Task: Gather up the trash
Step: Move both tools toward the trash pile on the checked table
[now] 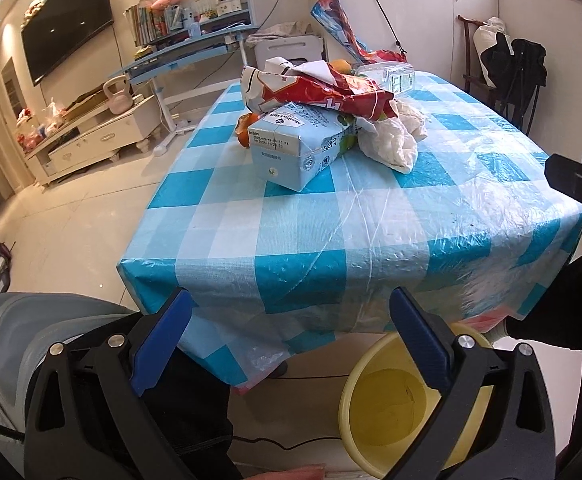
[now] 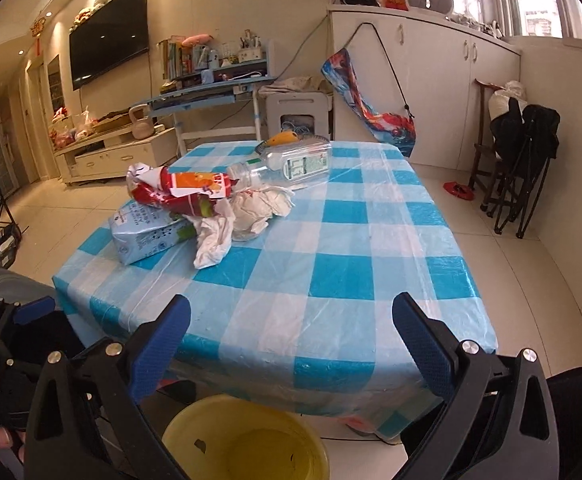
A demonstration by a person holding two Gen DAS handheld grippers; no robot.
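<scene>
Both grippers hover short of the near edge of the checked surface (image 2: pixel 351 264), jaws spread wide and empty: left gripper (image 1: pixel 291 344), right gripper (image 2: pixel 291 344). The trash sits heaped toward 11 o'clock in the right wrist view. The crumpled tissue (image 2: pixel 247 216) looks soft and near weightless; any pinch on a raised fold should serve. The red wrapper (image 2: pixel 179 192) appears thin, crinkly and probably slick; take a bunched ridge. The blue carton (image 1: pixel 295 148) looks stiff, its fill unknown; grip across a narrow side. The clear bottle (image 2: pixel 291 164) lies on its side, likely to roll; grasp mid-body. The yellow bin (image 2: pixel 247 440) stands below the near edge, partly cut off. Orange items behind the heap are largely hidden; whether fruit or peel cannot be told.
</scene>
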